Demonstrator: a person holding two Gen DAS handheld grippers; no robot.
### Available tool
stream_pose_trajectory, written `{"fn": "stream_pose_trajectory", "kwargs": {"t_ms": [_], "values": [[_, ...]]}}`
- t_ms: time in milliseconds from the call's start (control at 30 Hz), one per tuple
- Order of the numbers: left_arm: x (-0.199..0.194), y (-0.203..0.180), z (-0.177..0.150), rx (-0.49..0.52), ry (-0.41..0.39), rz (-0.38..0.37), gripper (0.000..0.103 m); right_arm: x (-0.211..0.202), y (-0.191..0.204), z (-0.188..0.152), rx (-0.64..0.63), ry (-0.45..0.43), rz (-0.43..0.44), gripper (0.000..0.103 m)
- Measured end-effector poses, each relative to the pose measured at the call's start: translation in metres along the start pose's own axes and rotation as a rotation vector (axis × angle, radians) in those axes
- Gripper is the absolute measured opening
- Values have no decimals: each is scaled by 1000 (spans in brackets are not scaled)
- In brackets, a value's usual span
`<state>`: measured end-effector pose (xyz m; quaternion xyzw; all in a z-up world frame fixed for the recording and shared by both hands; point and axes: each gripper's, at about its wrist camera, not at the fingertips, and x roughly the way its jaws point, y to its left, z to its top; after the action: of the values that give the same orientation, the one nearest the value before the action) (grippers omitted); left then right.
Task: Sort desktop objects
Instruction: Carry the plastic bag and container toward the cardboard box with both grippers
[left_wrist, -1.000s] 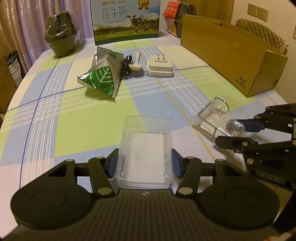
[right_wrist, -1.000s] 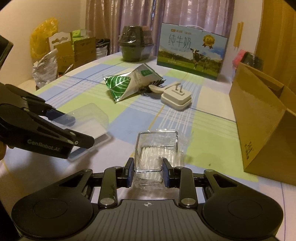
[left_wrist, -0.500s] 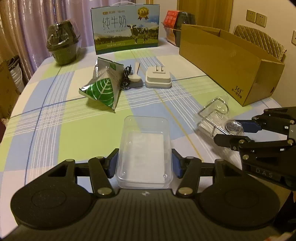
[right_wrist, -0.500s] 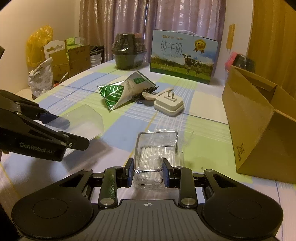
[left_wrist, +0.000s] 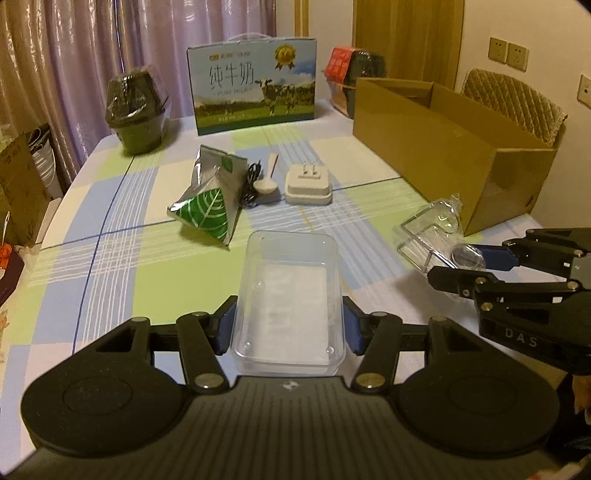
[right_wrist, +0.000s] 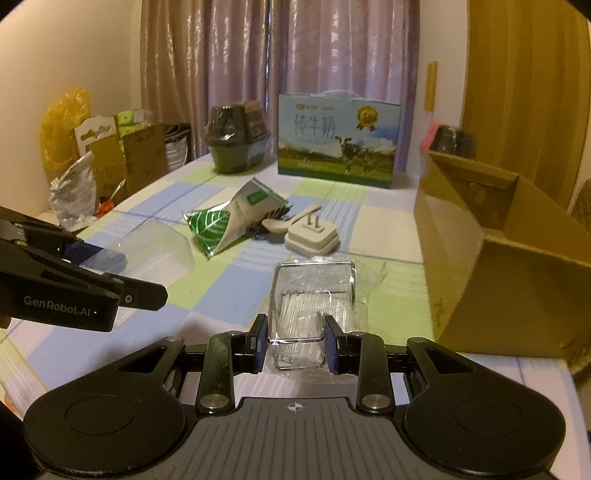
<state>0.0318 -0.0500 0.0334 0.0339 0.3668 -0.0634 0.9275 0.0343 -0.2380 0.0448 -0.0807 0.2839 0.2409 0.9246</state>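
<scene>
Two tools, both loaded and both lifted clear of the tabletop (left_wrist: 110, 295) since a second ago: more of the far room now in view, the held things seen against the cloth from higher up. Left tool (left_wrist: 288, 325) clamped across the sides of one clear tray (left_wrist: 291, 295); right tool (right_wrist: 295, 341) clenched tight on one wire rack in plastic wrap (right_wrist: 314, 295). Same grips as a second ago, nothing slipped. Judged from that: pickup finished for both, carry under way, most likely toward the one open carton (left_wrist: 454, 147) just beyond the rack on the right, though no drop-off place can be confirmed.

Counted near to far, still lying on the tabletop: one green leaf-print pouch (left_wrist: 207, 199), one black cable (left_wrist: 251, 181) beside it, one white spoon (left_wrist: 267, 181), one white plug adapter (left_wrist: 308, 186), so four loose things left to sort. Farther back: one dark wrapped pot (left_wrist: 136, 110), one milk box (left_wrist: 255, 85) standing upright, one red-and-dark packet (left_wrist: 354, 77) behind the carton. Beyond the edge, curtains and a chair back.
</scene>
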Motion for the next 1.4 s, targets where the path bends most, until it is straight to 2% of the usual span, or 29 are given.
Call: {"fn": "stream_pose_trajectory", "kwargs": {"t_ms": [467, 800, 1100, 1400], "values": [[-35, -33, 27, -55, -15, -25, 52, -54, -22, 35, 72, -81, -58, 28], [-46, -52, 45, -39, -39, -33, 52, -67, -34, 48, 72, -98, -86, 28], [-33, -81, 80, 16, -65, -89, 52, -85, -87, 74, 91, -115, -184, 28], [1, -131, 131, 54, -109, -180, 52, -76, -157, 83, 91, -115, -285, 28]]}}
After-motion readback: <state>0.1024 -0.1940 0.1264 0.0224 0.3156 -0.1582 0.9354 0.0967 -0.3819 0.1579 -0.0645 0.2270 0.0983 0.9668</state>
